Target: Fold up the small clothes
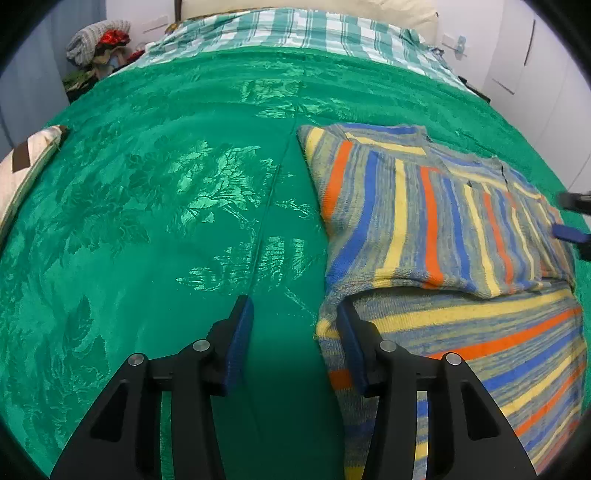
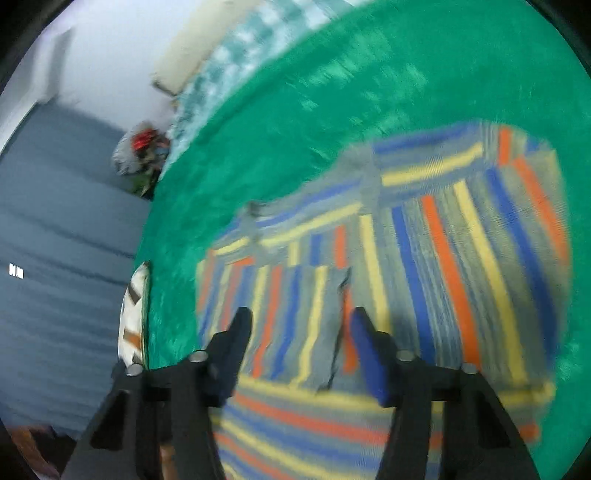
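Note:
A small striped knit sweater (image 1: 436, 229) in grey, blue, yellow and orange lies partly folded on the green bedspread (image 1: 166, 206). My left gripper (image 1: 293, 314) is open and empty at the sweater's left edge, its right finger (image 1: 351, 343) over the knit. My right gripper (image 2: 299, 325) is open and empty above the sweater (image 2: 424, 251), over a folded-in sleeve; that view is blurred by motion. The right gripper's blue fingertips (image 1: 570, 234) show at the right edge of the left wrist view.
A plaid green-and-white sheet (image 1: 295, 29) and a cream pillow lie at the head of the bed. A white patterned cushion (image 1: 26, 173) sits at the bed's left edge. A heap of clothes (image 1: 99, 48) lies beside the bed by the wall.

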Motion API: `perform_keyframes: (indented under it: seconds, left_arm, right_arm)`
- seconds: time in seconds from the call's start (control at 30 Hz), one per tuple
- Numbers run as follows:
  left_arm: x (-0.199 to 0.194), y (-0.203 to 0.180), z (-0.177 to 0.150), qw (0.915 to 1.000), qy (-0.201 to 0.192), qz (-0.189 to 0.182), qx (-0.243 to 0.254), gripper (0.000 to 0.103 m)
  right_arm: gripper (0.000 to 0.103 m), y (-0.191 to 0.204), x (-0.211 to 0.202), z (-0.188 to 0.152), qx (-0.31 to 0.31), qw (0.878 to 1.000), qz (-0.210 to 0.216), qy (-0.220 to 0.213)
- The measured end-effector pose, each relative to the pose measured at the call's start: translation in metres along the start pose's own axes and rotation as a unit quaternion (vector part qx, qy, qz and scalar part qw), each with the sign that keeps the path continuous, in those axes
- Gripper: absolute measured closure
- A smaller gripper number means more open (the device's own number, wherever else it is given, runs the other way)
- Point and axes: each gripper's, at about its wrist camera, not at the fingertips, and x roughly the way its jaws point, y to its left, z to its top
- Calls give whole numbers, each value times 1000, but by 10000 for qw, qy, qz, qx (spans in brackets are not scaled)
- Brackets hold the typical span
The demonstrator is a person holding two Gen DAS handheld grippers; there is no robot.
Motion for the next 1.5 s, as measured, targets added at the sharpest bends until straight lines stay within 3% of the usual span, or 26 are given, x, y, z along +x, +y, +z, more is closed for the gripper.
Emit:
perform_keyframes:
  seconds: [0.13,0.2,0.23,0.33,0.4,0.53,0.6,0.67,0.7,0.77,0.87,0.97,1.17,1.3,1.5]
  left_arm:
    - [1,1,-2,10000,-67,-65,3,53]
    - [1,1,-3,9999,-107,-88,14,51]
    - [1,0,-4,9999,-131,-99,28,51]
    - [1,0,-5,9998,-185,-106,46,49]
    - [1,-2,-5,9997,-217,-61,84,48]
    - [2,-6,-4,9996,-221,7,153,47]
    - [1,-5,-4,9997,-197,-13,168,45]
    - [-2,-6,-5,9996,-140,22,240,36]
    - [-4,-6,-6,9995,-116,76,289,28]
    - [-11,-4,-11,9993,-70,135,354,22]
    - [-25,3,-22,9991,32,149,394,21]
    - [-48,16,-37,9992,27,190,339,16]
    - [-85,42,-76,9999,80,82,22,12]
    - [-90,60,-99,9991,84,221,-350,10]
    - [-79,76,-122,9978,77,439,-499,3]
  right_arm:
    - [65,-6,36,13,-47,9995,-228,203]
    - [98,-6,46,11,-149,9991,-262,312]
    - [100,-3,49,13,-288,9984,-381,314]
    - [100,18,35,16,-956,9931,-622,-268]
    - [100,20,37,17,-1098,9902,-788,-350]
    - [92,10,47,13,-986,9892,-1074,-141]
    - [76,8,32,9,-937,9890,-1078,-371]
    - [50,14,11,-1,-1047,9856,-1185,-604]
    - [48,21,0,-9,-1234,9823,-1213,-721]
    - [42,36,-15,-27,-1690,9757,-1175,-750]
    - [42,47,-25,-61,-2177,9684,-1157,-379]
    - [41,43,-45,-99,-2412,9600,-1390,-303]
    - [36,0,-107,-165,-2266,9486,-2094,-710]
    - [33,-43,-146,-197,-2052,9240,-3034,-1098]
    - [29,-95,-179,-237,-1333,9245,-3273,-1426]
